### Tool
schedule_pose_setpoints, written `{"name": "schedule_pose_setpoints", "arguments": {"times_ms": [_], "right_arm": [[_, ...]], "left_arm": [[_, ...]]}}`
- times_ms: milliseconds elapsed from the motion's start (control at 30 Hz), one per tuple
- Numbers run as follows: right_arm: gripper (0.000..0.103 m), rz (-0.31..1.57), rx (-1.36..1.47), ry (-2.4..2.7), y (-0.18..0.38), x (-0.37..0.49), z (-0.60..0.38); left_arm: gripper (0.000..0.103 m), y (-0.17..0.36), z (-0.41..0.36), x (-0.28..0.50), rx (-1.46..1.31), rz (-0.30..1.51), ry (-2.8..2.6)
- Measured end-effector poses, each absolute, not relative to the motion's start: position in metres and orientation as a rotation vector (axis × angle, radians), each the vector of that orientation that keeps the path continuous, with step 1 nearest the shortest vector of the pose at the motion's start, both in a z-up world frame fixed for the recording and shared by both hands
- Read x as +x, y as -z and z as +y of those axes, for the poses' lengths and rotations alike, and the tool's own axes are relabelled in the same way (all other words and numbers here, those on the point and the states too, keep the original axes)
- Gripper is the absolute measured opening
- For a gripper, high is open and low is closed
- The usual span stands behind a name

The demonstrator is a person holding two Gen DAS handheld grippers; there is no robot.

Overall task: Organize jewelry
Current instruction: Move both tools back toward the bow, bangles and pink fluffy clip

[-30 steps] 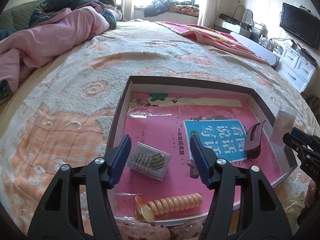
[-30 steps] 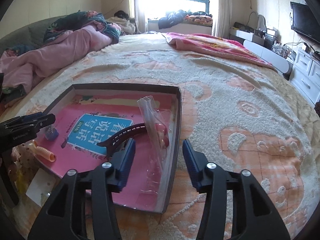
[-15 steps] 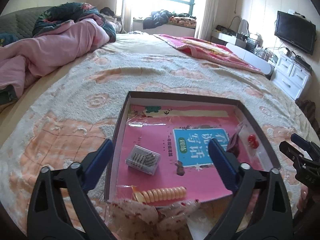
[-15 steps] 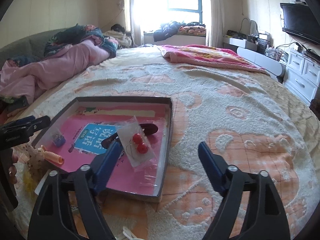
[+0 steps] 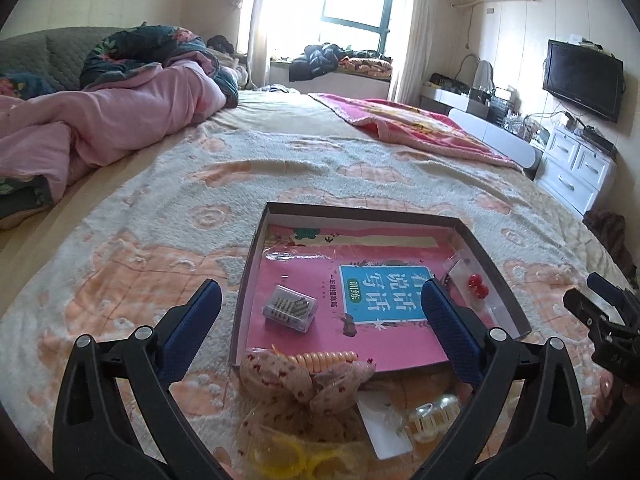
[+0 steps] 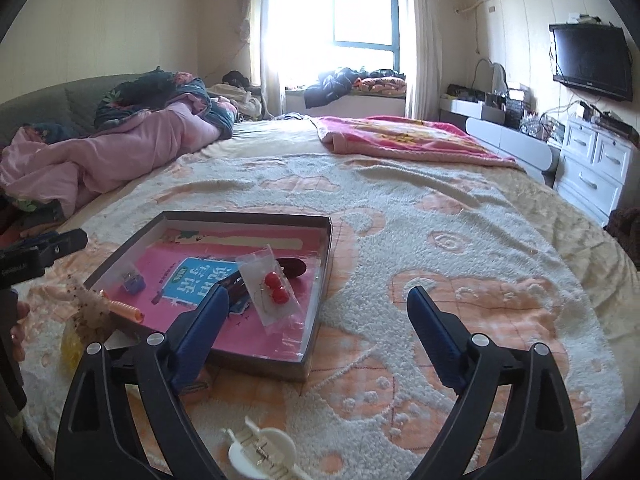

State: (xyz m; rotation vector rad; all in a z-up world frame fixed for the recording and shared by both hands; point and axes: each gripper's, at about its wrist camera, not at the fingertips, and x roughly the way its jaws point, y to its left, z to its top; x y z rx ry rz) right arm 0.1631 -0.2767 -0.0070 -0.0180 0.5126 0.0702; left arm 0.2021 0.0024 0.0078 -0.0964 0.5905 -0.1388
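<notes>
The shallow tray (image 5: 496,268) is lying on the bed (image 5: 240,184), and it is carrying the jewelry already sorted: a clear bag of red earrings (image 6: 272,292) leaning against a dark hair claw clip (image 6: 294,268) near the tray's right wall, a small clear box of studs (image 5: 290,308) at the left, and a coiled orange hair tie (image 5: 326,358) at the near edge. Loose items are waiting just outside the tray: a floral scrunchie (image 5: 304,380) and a white hair clip (image 6: 262,452). All pieces are judged light; the bag is probably slippery and limp and is best pinched at a corner, the box is stiff and takes a grip across its short sides, and the scrunchie is soft. The left claw (image 5: 320,320) is standing fully spread and gripping nothing. The right claw (image 6: 318,322) is opening wide, with nothing between its pads
</notes>
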Motion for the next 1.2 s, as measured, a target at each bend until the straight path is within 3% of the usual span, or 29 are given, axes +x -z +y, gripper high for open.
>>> {"name": "schedule_pose_setpoints", "arguments": {"times_ms": [1200], "right_arm": [[0.088,0.560,-0.167,-0.309,0.024,0.097,-0.210]], "left_arm": [[0.092,0.009,0.014,0.133,-0.103,0.623,0.121]]}}
